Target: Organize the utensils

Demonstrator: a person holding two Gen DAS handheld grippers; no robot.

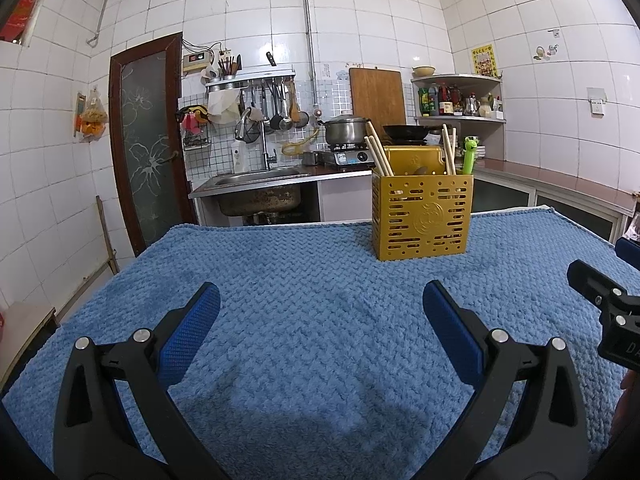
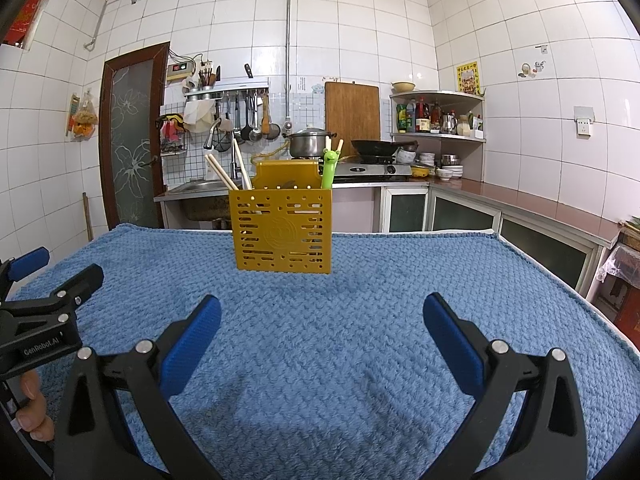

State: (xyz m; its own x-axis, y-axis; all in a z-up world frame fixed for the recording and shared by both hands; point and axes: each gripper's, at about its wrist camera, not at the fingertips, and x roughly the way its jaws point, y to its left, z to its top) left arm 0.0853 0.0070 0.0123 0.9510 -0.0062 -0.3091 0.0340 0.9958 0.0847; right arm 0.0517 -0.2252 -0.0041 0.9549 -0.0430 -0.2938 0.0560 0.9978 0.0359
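At the far side of the blue knitted cloth we see the perforated yellow plastic utensil holder standing upright, wooden chopsticks and a green frog-topped utensil inside; our left gripper and right gripper hover wide apart and empty, well short of it. The holder is possibly light, so a careless reach could tip it.

Left gripper and right gripper side by side, level, jaws spread wide, both empty.

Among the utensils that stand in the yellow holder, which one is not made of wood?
The green frog-headed utensil at the right end of the yellow holder; the others are plain wooden chopsticks.
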